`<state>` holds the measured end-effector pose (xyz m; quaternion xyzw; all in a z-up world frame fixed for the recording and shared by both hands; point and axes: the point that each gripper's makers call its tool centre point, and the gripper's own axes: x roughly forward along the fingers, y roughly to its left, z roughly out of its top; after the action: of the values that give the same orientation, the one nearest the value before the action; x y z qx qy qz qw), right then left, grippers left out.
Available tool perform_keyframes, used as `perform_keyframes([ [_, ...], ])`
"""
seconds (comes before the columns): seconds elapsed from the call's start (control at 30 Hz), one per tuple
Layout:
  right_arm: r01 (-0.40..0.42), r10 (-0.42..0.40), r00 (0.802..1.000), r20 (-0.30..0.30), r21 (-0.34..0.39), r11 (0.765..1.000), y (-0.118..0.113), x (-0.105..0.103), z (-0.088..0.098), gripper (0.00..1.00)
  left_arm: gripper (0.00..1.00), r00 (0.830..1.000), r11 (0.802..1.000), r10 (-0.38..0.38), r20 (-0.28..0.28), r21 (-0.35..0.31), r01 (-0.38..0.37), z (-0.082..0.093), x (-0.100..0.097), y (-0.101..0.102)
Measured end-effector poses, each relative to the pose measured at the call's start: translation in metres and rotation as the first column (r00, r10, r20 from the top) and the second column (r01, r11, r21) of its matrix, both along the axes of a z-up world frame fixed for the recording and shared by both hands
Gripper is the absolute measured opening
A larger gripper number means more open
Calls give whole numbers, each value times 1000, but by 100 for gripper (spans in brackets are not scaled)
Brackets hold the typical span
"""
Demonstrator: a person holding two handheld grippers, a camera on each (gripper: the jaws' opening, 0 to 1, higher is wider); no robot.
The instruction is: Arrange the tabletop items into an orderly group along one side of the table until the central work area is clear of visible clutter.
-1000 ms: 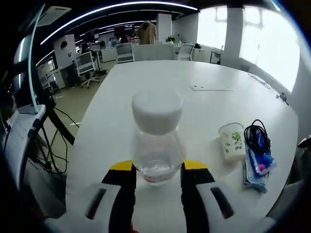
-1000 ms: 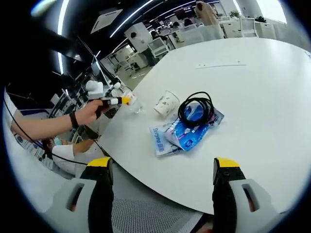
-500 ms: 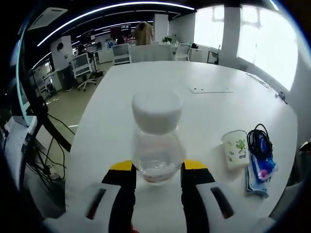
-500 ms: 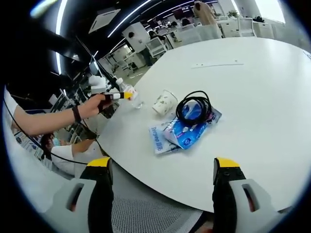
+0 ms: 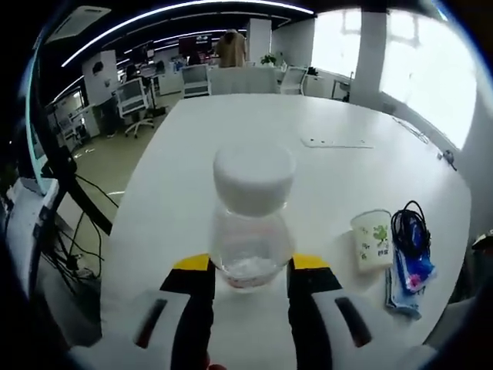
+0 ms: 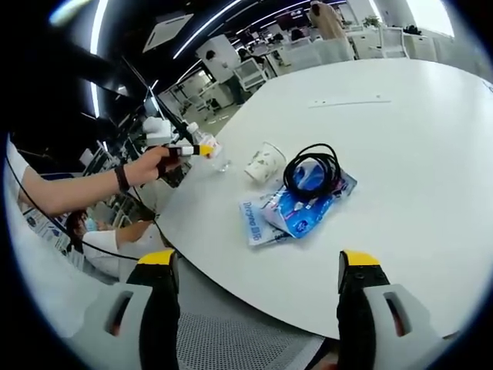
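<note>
While clamped between left claw (image 5: pixel 249 274) jaws, bottle (image 5: pixel 253 223) upright above table (image 5: pixel 331 169).

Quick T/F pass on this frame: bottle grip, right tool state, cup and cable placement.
1. The left tool is shut on the clear bottle. True.
2. The bottle has no cap. False: a white cap is on it.
3. The right tool holds the paper cup. False: its jaws stand wide apart and empty, off the table edge.
4. The black cable lies coiled on the blue packets. True.
5. The cup stands beside the packets. True.
</note>
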<state>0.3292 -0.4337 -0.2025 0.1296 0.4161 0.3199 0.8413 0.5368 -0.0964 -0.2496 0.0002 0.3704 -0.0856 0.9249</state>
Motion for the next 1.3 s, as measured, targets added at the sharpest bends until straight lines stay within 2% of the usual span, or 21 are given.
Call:
perform_keyframes([
  [0.23,10,-10,1000,9,11,1000,-3,3,1,85,36,1000,1000,13,1,-20,-13,7,-10,-1],
  [0.4,7,-7,1000,10,22,1000,-2,3,0,85,37,1000,1000,11,-6,-19,-11,6,-26,-3],
  [0.57,2,-2,1000,8,33,999,-3,4,-1,85,37,999,999,29,-14,-31,-29,3,-48,-5],
  [0.7,3,-4,1000,11,39,999,-5,5,-2,85,39,998,994,64,-23,-86,-66,2,-69,-8],
  [0.97,2,-2,1000,12,53,999,-7,7,-4,85,38,997,994,64,-52,-89,-69,-7,-111,-13],
  [1.3,1,-1,1000,6,64,998,-8,4,-8,85,38,996,994,36,-81,-97,-44,-15,-146,-31],
])
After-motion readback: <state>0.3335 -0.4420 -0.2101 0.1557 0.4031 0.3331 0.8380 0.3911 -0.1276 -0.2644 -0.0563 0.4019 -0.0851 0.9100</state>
